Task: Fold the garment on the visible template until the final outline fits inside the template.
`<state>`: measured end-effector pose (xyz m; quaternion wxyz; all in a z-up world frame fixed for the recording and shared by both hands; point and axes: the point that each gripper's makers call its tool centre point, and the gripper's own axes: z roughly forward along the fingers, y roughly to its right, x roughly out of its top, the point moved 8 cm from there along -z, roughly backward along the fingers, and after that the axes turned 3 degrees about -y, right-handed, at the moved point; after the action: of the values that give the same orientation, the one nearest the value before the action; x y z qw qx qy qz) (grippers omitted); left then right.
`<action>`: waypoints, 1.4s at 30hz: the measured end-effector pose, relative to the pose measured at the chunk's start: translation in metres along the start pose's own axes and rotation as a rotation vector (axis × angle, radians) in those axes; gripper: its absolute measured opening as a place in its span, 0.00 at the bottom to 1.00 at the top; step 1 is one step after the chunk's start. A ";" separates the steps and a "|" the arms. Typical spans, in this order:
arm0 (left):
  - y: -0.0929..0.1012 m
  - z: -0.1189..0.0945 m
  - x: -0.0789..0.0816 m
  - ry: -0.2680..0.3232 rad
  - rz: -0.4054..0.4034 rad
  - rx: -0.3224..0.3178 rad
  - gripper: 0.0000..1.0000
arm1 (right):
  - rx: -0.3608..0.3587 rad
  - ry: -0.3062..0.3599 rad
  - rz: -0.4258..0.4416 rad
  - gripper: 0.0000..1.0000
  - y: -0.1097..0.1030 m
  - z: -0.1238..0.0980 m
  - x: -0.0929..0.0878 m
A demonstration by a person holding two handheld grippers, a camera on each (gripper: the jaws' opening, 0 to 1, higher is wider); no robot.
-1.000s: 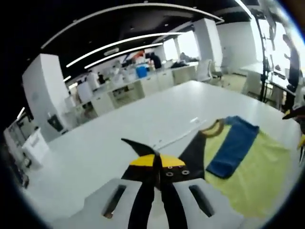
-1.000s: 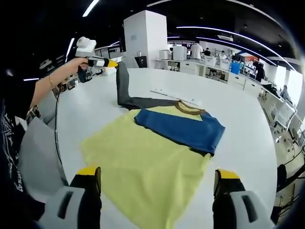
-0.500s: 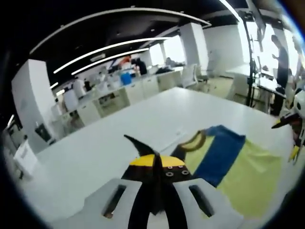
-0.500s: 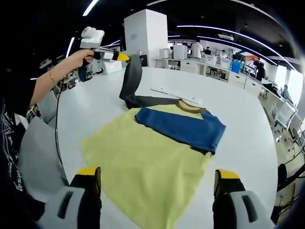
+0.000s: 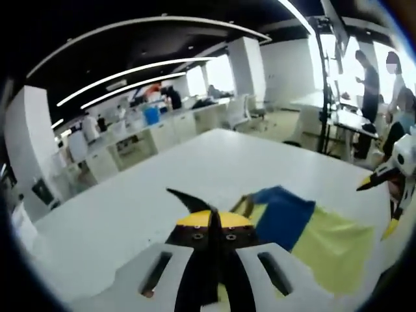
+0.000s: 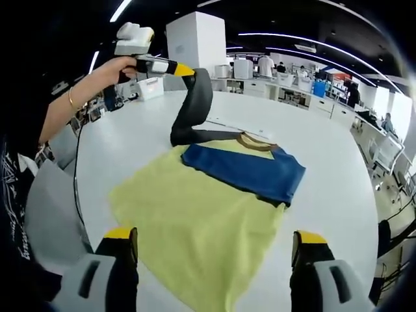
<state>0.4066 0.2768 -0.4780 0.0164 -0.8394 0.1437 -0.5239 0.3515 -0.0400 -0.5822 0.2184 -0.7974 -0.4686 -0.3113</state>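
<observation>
- Hovering nearest the lens in the right gripper view, the right gripper [image 6: 214,257] is idling with its jaws spread wide and holding nothing, low over the near hem of the yellow T-shirt [image 6: 195,227].
- Lying flat on the white table [image 6: 331,188], the T-shirt is showing its blue sleeve [image 6: 244,170] already folded across the chest, just below the brown collar [image 6: 255,142].
- Rising beyond the collar, the dark grey sleeve [image 6: 192,110] is being lifted by the left gripper [image 6: 182,69], whose jaws are pressed together on the sleeve's end; over the last second it has been travelling up and inward towards the shirt body.
- Arching the sleeve this way suggests that the second sleeve fold is under way, narrowing the outline.
- Lying past the collar, a pale strip [image 6: 224,123] may be the template's edge; this cannot be confirmed.
</observation>
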 end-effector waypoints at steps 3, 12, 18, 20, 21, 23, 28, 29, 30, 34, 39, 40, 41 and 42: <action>0.012 0.007 0.003 0.002 -0.001 -0.021 0.00 | 0.000 0.000 0.006 0.99 0.000 0.000 -0.001; 0.042 0.029 0.003 -0.002 -0.007 -0.062 0.00 | -0.008 -0.010 0.023 0.99 0.004 0.000 -0.007; 0.056 0.042 0.001 -0.008 -0.035 -0.087 0.00 | -0.009 -0.015 0.032 0.99 0.004 0.001 -0.009; 0.065 0.047 0.001 -0.012 -0.034 -0.104 0.00 | -0.008 -0.017 0.034 0.99 0.004 0.002 -0.010; 0.069 0.050 0.000 -0.014 -0.030 -0.108 0.00 | -0.007 -0.017 0.034 0.99 0.004 0.002 -0.010; 0.077 0.055 -0.001 -0.021 -0.025 -0.121 0.00 | -0.005 -0.019 0.035 0.99 0.004 0.003 -0.011; 0.093 0.066 -0.004 -0.025 -0.015 -0.142 0.00 | -0.006 -0.025 0.036 0.99 0.004 0.003 -0.013; 0.096 0.067 -0.005 -0.026 -0.017 -0.147 0.00 | -0.007 -0.025 0.038 0.99 0.004 0.002 -0.014; 0.097 0.070 -0.005 -0.024 -0.017 -0.152 0.00 | -0.008 -0.025 0.041 0.99 0.005 0.002 -0.015; 0.113 0.078 -0.009 -0.019 -0.004 -0.182 0.00 | -0.016 -0.031 0.050 0.99 0.007 0.001 -0.019; 0.130 0.091 -0.021 -0.041 0.017 -0.204 0.00 | -0.020 -0.036 0.061 0.99 0.010 0.001 -0.023; 0.132 0.093 -0.023 -0.049 0.018 -0.208 0.00 | -0.020 -0.039 0.062 0.99 0.010 0.001 -0.024; 0.136 0.096 -0.027 -0.057 0.021 -0.210 0.00 | -0.021 -0.043 0.063 0.99 0.011 0.001 -0.025; 0.139 0.097 -0.029 -0.059 0.022 -0.211 0.00 | -0.022 -0.045 0.063 0.99 0.011 0.001 -0.026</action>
<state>0.4499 0.1395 -0.5719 -0.0623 -0.8498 0.2068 -0.4808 0.3518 -0.0608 -0.6016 0.2089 -0.8209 -0.4446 -0.2913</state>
